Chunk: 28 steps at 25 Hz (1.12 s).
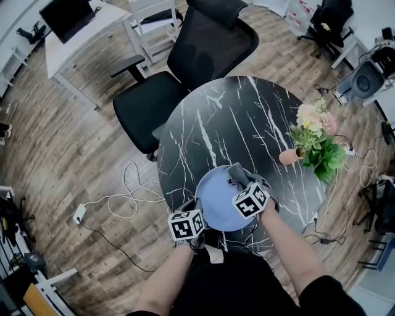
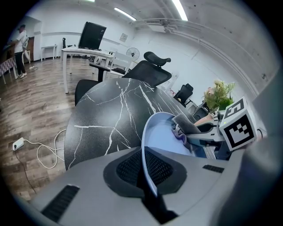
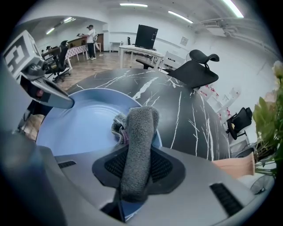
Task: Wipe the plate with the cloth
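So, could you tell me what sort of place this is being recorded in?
Most likely an open-plan office: a black office chair by the round marble-look table, a white desk carrying a dark screen, and strip lights on the ceiling.

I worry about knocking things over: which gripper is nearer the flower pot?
Right. The right gripper, holding the cloth on the plate, sits on the flower pot side; the left gripper clamps the plate's opposite rim, farther from it.
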Each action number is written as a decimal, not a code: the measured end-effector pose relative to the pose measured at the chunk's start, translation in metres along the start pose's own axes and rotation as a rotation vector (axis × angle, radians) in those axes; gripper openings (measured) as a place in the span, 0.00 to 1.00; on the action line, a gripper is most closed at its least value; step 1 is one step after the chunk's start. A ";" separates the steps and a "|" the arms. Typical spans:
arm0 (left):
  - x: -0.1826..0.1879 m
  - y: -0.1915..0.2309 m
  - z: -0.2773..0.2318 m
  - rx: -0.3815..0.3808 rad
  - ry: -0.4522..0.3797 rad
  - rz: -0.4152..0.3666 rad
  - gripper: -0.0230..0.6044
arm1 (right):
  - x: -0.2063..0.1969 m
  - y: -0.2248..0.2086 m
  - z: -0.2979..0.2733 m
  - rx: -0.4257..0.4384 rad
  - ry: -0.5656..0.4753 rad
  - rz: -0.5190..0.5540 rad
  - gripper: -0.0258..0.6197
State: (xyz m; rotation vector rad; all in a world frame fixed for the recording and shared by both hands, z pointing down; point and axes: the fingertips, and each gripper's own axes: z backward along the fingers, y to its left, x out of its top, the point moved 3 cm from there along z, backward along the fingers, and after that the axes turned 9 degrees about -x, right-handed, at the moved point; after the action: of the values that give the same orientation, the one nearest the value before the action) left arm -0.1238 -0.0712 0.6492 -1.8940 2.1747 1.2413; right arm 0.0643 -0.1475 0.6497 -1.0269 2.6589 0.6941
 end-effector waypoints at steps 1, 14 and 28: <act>0.000 0.000 0.000 0.001 0.000 0.000 0.09 | 0.000 -0.001 0.000 -0.013 -0.001 0.016 0.22; -0.002 -0.002 0.001 0.011 -0.002 0.009 0.09 | -0.001 -0.039 0.031 -0.207 -0.141 -0.171 0.22; -0.002 -0.002 0.001 0.010 -0.008 0.023 0.09 | 0.018 0.057 0.045 0.316 -0.187 -0.472 0.22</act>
State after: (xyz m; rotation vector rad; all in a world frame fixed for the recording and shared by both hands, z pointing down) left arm -0.1220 -0.0688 0.6486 -1.8620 2.2004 1.2370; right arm 0.0138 -0.0986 0.6240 -1.3452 2.1528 0.2463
